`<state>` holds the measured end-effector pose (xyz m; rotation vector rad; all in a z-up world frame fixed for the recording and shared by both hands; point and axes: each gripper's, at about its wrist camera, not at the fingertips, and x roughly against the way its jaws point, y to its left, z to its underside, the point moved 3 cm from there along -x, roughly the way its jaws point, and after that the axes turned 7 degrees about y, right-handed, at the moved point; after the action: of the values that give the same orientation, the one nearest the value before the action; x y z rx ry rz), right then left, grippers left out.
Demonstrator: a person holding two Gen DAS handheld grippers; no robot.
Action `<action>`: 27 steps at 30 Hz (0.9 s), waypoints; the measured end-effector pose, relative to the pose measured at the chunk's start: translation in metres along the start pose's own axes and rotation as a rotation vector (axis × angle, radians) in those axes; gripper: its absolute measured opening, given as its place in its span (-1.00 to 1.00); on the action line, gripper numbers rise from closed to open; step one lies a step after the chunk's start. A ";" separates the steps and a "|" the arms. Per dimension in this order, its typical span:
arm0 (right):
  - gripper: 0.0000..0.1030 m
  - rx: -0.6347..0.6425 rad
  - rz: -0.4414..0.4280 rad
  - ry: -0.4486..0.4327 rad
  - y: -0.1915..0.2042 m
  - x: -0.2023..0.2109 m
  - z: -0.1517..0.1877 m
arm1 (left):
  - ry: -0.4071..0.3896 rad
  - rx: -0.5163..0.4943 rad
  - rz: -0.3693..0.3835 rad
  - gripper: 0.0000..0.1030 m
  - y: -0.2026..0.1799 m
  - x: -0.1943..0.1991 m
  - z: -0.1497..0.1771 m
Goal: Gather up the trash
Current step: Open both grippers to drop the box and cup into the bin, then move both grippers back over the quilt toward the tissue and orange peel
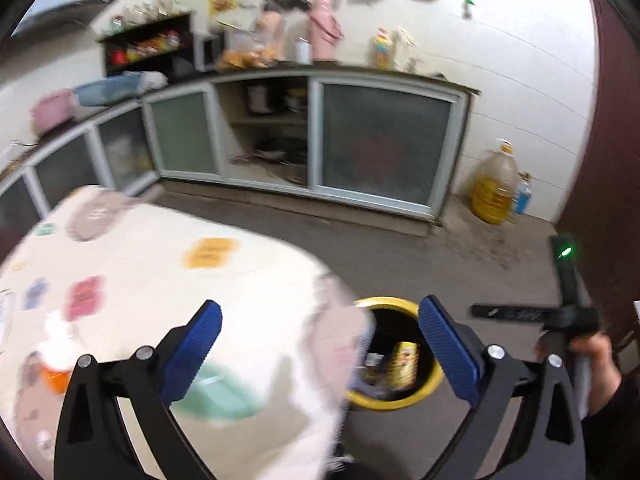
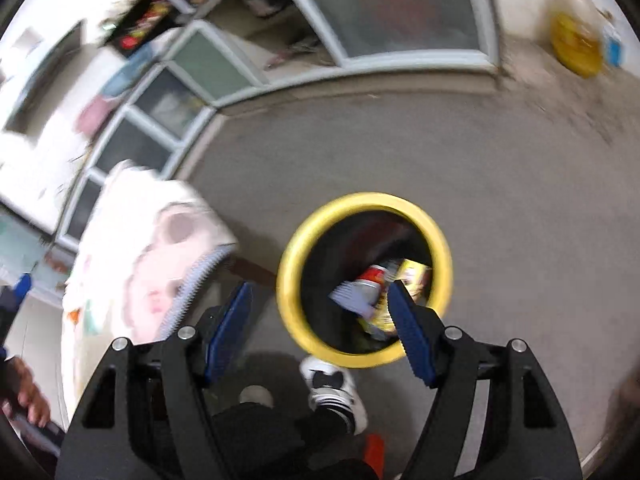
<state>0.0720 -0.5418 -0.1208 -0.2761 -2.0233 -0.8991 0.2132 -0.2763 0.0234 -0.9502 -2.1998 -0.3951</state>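
Looking down from above, the right view alone shows the inside of the bin [image 2: 288, 280]: a red-topped can [image 2: 370, 278], yellow packaging [image 2: 418, 276] and a pale ridged scrap [image 2: 352, 296] are seen lying in it, though blur leaves the rest uncertain. A shoe [image 2: 332, 388] is seen on the floor just beside the rim. The right gripper [image 2: 320, 328] is held above the bin with its jaws apart and nothing between them. Only the left view shows the table [image 1: 160, 240], where an orange-based bottle [image 1: 56, 356] is seen near its edge, and the cabinet [image 1: 384, 140] with an oil jug [image 1: 496, 184] beside it. The left gripper [image 1: 320, 344] is likewise spread and empty.
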 end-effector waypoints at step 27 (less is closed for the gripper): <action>0.16 0.632 -0.351 0.435 0.456 -0.133 0.004 | 0.066 0.247 -0.245 0.84 0.250 0.035 0.098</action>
<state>0.3751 -0.1955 -0.0039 0.5897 -1.8503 -0.4234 0.3312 -0.0369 -0.0206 -0.5311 -2.2475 -0.2533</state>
